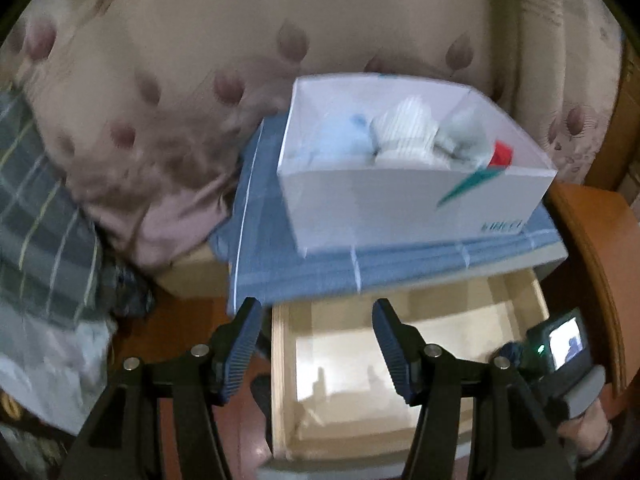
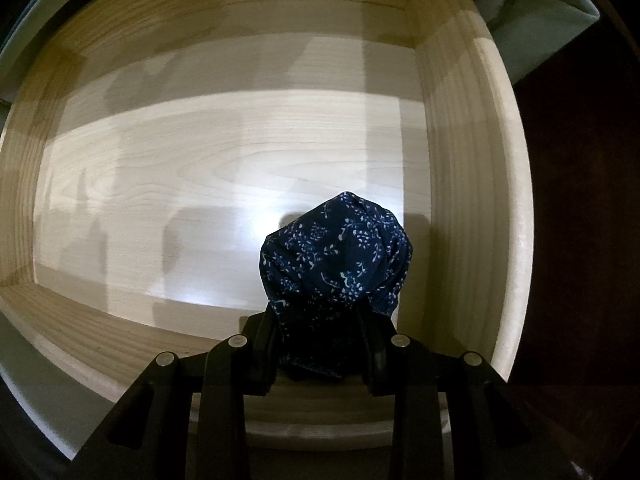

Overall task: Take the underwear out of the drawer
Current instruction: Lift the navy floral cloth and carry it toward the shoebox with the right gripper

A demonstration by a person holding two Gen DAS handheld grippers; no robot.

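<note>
- The underwear (image 2: 336,260), a dark blue floral bundle, is sitting pinched between the closed fingers of the right gripper (image 2: 320,354), over the drawer's (image 2: 224,152) bare wooden floor near its right wall.
- It is bunched into a rounded lump, so no clear long axis is showing; it is bulging away from the tongs.
- Grasping looks done; lifting clear and setting down look left.
- The left gripper (image 1: 316,344) is hanging open and empty above the drawer, near the white box (image 1: 400,200).

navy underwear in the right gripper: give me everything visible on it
The underwear is dark navy cloth with a small pale floral print, bunched into a rounded wad. The right gripper is shut on it, its black fingers pinching the bundle's near end. It hangs over the right side of the pale wooden drawer; whether it touches the floor is unclear.
</note>
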